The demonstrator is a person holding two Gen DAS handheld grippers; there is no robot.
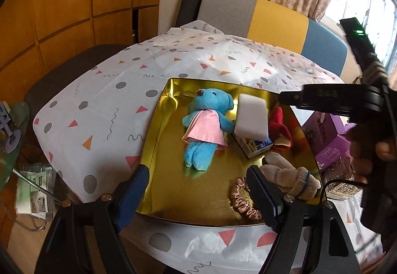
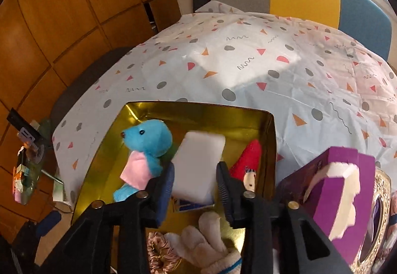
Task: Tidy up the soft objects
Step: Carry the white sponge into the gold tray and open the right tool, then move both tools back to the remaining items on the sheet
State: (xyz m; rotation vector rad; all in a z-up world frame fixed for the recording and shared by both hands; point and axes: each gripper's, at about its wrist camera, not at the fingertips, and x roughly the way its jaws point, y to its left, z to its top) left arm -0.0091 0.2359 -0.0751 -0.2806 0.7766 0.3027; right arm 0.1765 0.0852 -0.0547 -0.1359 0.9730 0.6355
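A gold tray [image 1: 153,142] [image 2: 198,105] on the patterned tablecloth holds a blue teddy [image 1: 206,122] [image 2: 148,140] in a pink dress, a white sponge [image 1: 251,117] [image 2: 198,162], a red-hatted doll [image 1: 279,125] [image 2: 248,157], a beige glove [image 1: 287,172] [image 2: 206,241] and a pink scrunchie [image 1: 243,199] [image 2: 158,249]. The sponge leans on a small carton [image 1: 255,147] [image 2: 188,204]. My right gripper [image 2: 196,182] [image 1: 292,97] hovers over it, jaws apart, pads not pressing it. My left gripper [image 1: 198,187] stands open and empty over the tray's near edge.
A torn purple box [image 1: 327,140] [image 2: 347,187] stands right of the tray, with an ornate gold frame [image 2: 382,212] beyond it. A grey, yellow and blue chair [image 1: 273,18] backs the far side of the table. Wooden panels line the left wall.
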